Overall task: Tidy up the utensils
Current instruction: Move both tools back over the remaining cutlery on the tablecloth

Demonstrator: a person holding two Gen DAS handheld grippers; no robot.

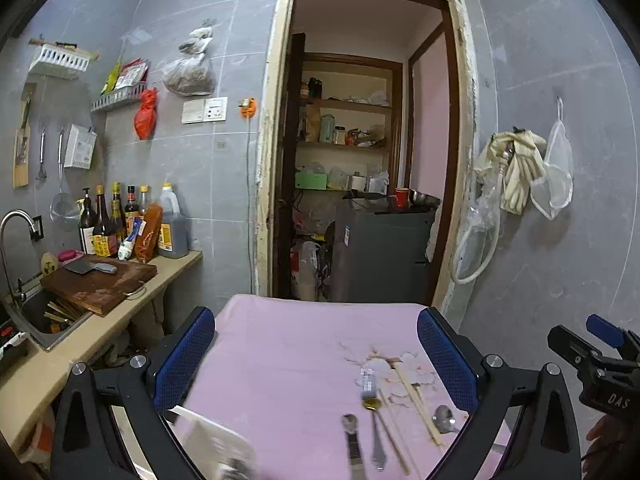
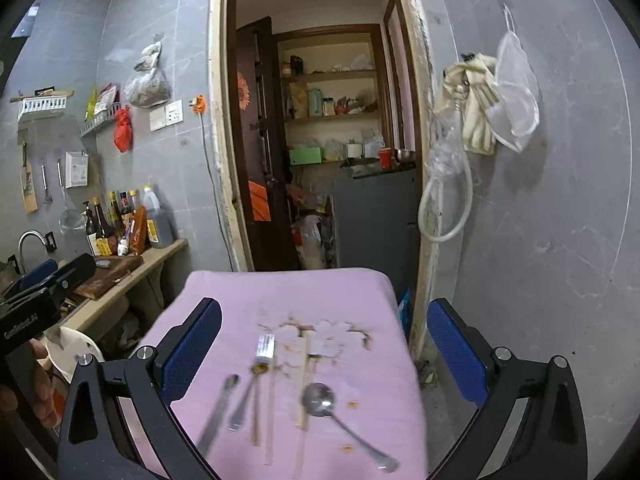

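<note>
Left wrist view: the left gripper (image 1: 316,354) hovers above the pink tablecloth (image 1: 280,360) with jaws spread wide and nothing between them. The utensils lie loose toward the near right of the cloth: a fork (image 1: 370,390), a small spoon (image 1: 350,426), a pair of chopsticks (image 1: 416,400) and a large spoon (image 1: 444,418). A white object (image 1: 216,440) at the near left edge is blurred; its nature cannot be told. The right gripper's body (image 1: 600,364) carries the letters "DAS".

Right wrist view: the right gripper (image 2: 324,340) is likewise fully open and empty, above the same items: fork (image 2: 265,348), ladle-type spoon (image 2: 320,398), chopsticks (image 2: 304,380).

Judged step: approach, before the first pick. Next move calls for lowering one gripper over a single handle, aligned across it, then closing. Bottle labels on the counter (image 2: 160,254) are unreadable.
</note>
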